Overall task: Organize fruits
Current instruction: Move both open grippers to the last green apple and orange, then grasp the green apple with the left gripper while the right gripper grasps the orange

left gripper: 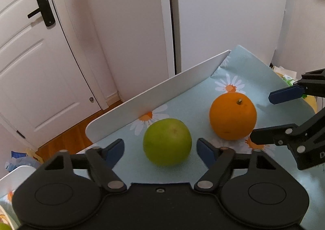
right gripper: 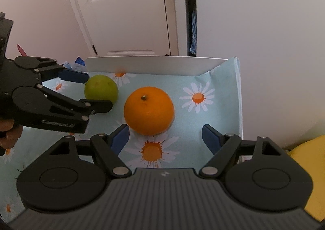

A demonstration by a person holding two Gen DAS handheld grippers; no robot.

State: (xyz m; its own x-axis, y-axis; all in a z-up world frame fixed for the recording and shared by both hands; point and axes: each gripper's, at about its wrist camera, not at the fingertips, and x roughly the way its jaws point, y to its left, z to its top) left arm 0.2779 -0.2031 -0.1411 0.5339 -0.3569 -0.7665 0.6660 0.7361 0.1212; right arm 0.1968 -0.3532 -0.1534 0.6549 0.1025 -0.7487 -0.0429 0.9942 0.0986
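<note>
We see a round green fruit [left gripper: 167, 141] and a round orange fruit [left gripper: 233, 116]. They lie on a pale blue cloth [right gripper: 219, 120] printed with white, orange-centred daisies.

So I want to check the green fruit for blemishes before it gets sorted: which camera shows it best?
The left wrist view: the green fruit sits close and whole between the open fingers of the left gripper. In the right wrist view the fruit is farther off, smaller, and partly covered by that gripper's fingers.
</note>
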